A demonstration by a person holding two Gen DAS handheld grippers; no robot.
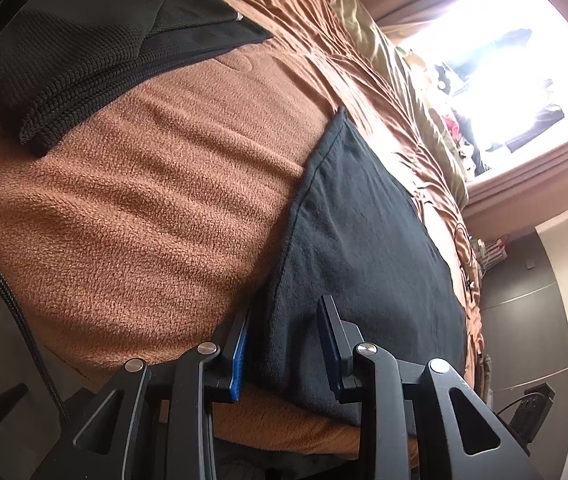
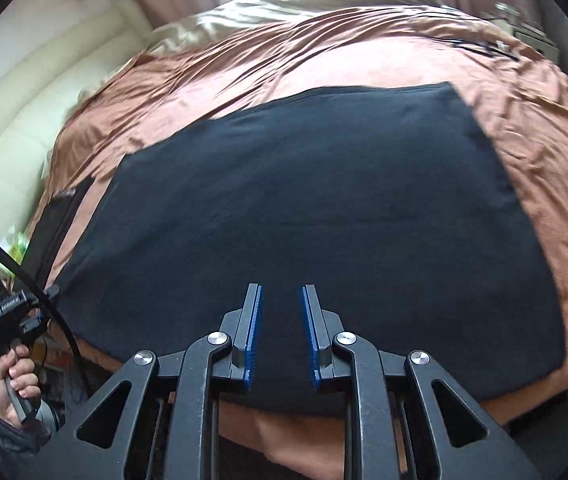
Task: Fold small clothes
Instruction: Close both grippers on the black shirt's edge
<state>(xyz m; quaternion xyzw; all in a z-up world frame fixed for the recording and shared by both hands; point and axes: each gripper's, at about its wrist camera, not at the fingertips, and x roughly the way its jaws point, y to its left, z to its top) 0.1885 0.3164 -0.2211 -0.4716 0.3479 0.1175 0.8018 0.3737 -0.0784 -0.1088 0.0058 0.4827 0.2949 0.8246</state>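
Note:
A dark navy garment (image 1: 363,248) (image 2: 303,208) lies spread flat on a brown fleece blanket (image 1: 144,208). My left gripper (image 1: 285,306) hovers at the garment's near left edge. Its jaws stand apart with cloth lying under the gap, and the pads do not press on it. My right gripper (image 2: 282,288) hangs over the garment's near edge, open by a narrow gap with nothing between its blue pads (image 2: 254,332). In the right wrist view a hand (image 2: 14,380) holds the left gripper's handle at the far left.
Black knit and mesh clothes (image 1: 84,60) (image 2: 56,220) lie to the left of the garment. A rumpled brown sheet (image 2: 323,48) and a beige cover (image 1: 403,80) stretch toward a bright window (image 1: 503,60). A black cable (image 2: 44,280) hangs at the left.

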